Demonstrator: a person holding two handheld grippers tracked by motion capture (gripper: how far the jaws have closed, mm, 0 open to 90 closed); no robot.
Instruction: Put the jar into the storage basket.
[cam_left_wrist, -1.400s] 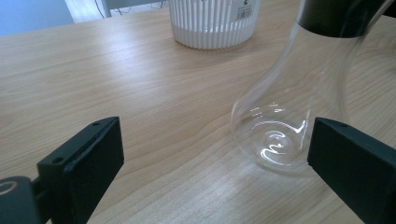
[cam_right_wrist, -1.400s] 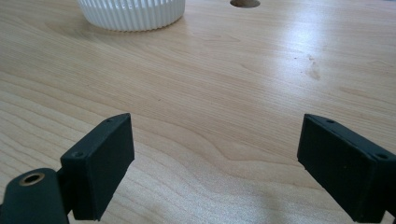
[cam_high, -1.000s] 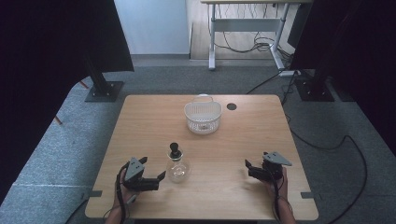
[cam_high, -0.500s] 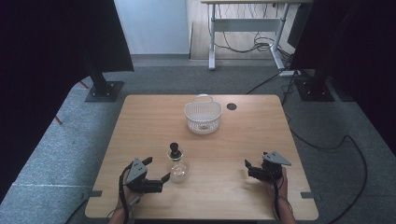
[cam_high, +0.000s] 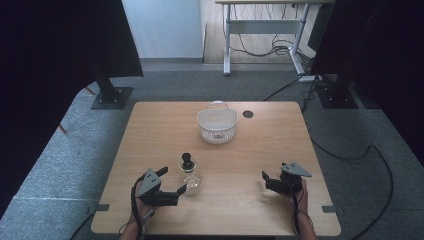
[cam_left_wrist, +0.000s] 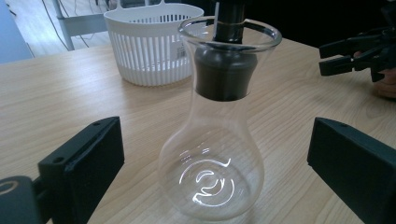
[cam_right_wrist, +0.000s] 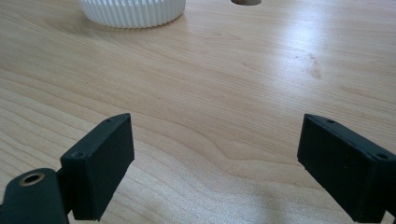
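Observation:
A clear glass carafe (cam_high: 190, 179) with a black stopper (cam_high: 187, 161) stands upright on the wooden table (cam_high: 250, 150), near the front left. My left gripper (cam_high: 172, 181) is open just to its left. In the left gripper view the carafe (cam_left_wrist: 212, 172) and its stopper (cam_left_wrist: 225, 70) stand in the gap between the two wide-apart jaws, touching neither; the left gripper (cam_left_wrist: 219, 163) holds nothing. My right gripper (cam_high: 265, 181) is open at the front right, low over bare wood, and nothing lies between its jaws in the right gripper view (cam_right_wrist: 223, 158).
A white slatted basket (cam_high: 217, 125) stands at the middle back of the table, also seen behind the carafe (cam_left_wrist: 149, 42) and at a top edge (cam_right_wrist: 132, 9). A round cable hole (cam_high: 248, 114) lies right of it. The far right gripper (cam_left_wrist: 355, 51) shows beyond the carafe.
My left gripper has crept a little to the right, closer to the carafe. The carafe and the right gripper have stayed in place.

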